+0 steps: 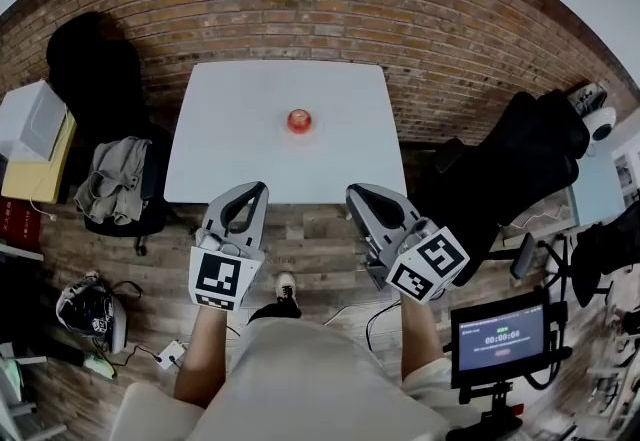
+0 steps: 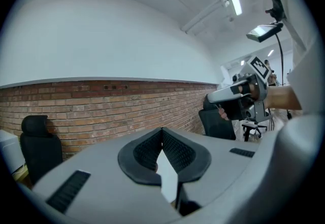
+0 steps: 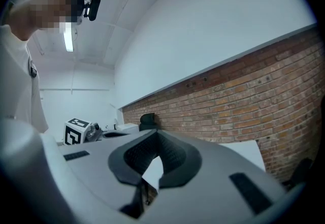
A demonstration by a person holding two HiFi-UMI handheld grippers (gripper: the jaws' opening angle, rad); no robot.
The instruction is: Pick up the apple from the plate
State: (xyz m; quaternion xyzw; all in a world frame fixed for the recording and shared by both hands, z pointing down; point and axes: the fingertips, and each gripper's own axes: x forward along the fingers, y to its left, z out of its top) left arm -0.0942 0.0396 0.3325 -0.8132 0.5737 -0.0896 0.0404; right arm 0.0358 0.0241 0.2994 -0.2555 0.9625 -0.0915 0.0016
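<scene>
Brick walling closes the far side of the room, and the white rectangular table [image 1: 230,159] stands against it on plank flooring. Both tools hang at its near edge: my grey plastic left gripper [image 1: 257,189] and its twin, the right gripper [image 1: 353,193], each with jaws pressed together and nothing between them. Well apart from both, towards the table's far middle, sits the small pale plate [image 1: 300,132], barely showing under the round red apple [image 1: 299,119].

As I judge it, the reach is only starting. I should spread one pair of jaws before arriving, come in low over the tabletop, straddle the apple at its widest part and close gently. A smooth round fruit can squirt out or drag the plate along. Nothing lies on the table between me and it.

A black office chair [image 1: 85,64] at far left, a second chair draped with grey clothing [image 1: 115,179], a black seat [image 1: 520,164] at right and a small monitor on a stand [image 1: 500,337] all stand clear of the path.
</scene>
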